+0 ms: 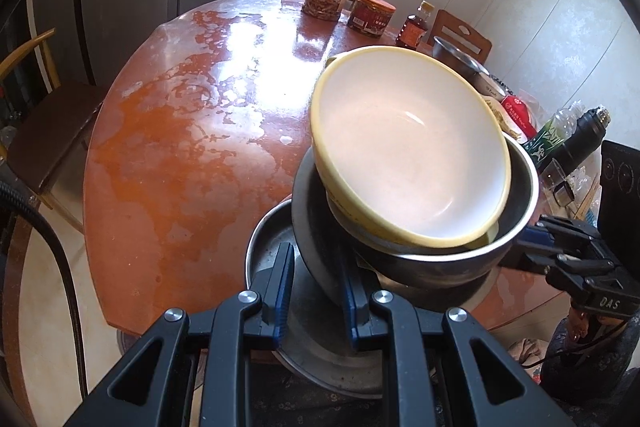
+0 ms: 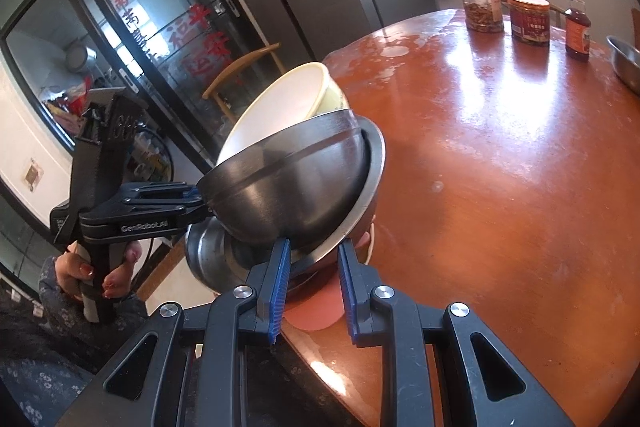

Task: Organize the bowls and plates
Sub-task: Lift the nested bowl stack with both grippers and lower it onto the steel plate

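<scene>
1. "GenRobot.AI" stands in pale letters along the side of the black left gripper (image 2: 198, 201), seen from the right wrist camera.
2. "DAS" stands in pale capitals on the black body of the right gripper (image 1: 520, 247), seen from the left wrist camera.
3. Large red Chinese characters are stuck on the glass door (image 2: 160, 39) behind the table; they are too warped to read with certainty.
4. The red-lidded jar (image 2: 528, 19), the bottle (image 2: 578, 31) and a red packet (image 1: 516, 113) carry printed labels, all too small to read.
</scene>
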`<state>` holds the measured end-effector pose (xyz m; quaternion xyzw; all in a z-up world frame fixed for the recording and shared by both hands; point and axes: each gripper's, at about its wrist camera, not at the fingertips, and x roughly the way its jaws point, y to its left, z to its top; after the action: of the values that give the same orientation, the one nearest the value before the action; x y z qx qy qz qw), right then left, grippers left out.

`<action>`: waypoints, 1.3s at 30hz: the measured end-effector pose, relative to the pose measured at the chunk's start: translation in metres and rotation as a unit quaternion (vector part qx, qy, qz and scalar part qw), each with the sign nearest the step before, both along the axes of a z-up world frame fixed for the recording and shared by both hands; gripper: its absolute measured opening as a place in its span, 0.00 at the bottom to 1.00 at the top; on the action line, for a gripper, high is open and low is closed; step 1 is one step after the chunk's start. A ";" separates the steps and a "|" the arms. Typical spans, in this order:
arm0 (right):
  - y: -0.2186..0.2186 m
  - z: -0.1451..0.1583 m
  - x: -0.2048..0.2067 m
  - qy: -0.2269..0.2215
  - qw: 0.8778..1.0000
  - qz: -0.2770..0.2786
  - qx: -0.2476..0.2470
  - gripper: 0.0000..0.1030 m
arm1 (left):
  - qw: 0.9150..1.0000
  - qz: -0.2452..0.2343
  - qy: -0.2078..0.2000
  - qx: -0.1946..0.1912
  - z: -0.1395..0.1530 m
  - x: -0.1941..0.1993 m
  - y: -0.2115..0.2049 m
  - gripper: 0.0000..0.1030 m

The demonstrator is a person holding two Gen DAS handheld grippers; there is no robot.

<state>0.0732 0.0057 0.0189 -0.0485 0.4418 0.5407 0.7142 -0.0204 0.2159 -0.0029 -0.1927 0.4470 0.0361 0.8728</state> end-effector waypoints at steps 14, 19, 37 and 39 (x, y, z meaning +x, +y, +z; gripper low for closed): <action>0.007 -0.003 -0.006 0.000 1.000 0.002 -0.010 0.25 | 0.998 -0.016 -0.059 -0.006 0.000 -0.010 0.009 0.21; 0.011 -0.002 -0.008 -0.003 1.000 0.006 -0.012 0.25 | 0.996 -0.024 -0.080 -0.016 0.001 -0.016 0.015 0.21; 0.024 -0.001 -0.018 -0.010 0.999 0.026 -0.018 0.25 | 0.995 0.010 -0.095 -0.014 0.010 -0.039 0.038 0.27; 0.025 -0.002 -0.019 -0.007 0.999 0.027 -0.019 0.25 | 0.996 0.009 -0.087 -0.011 0.006 -0.039 0.038 0.28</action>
<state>0.0547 0.0309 0.0168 -0.0776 0.4451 0.5512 0.7014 -0.0589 0.2541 0.0034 -0.2087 0.3678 0.0221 0.9059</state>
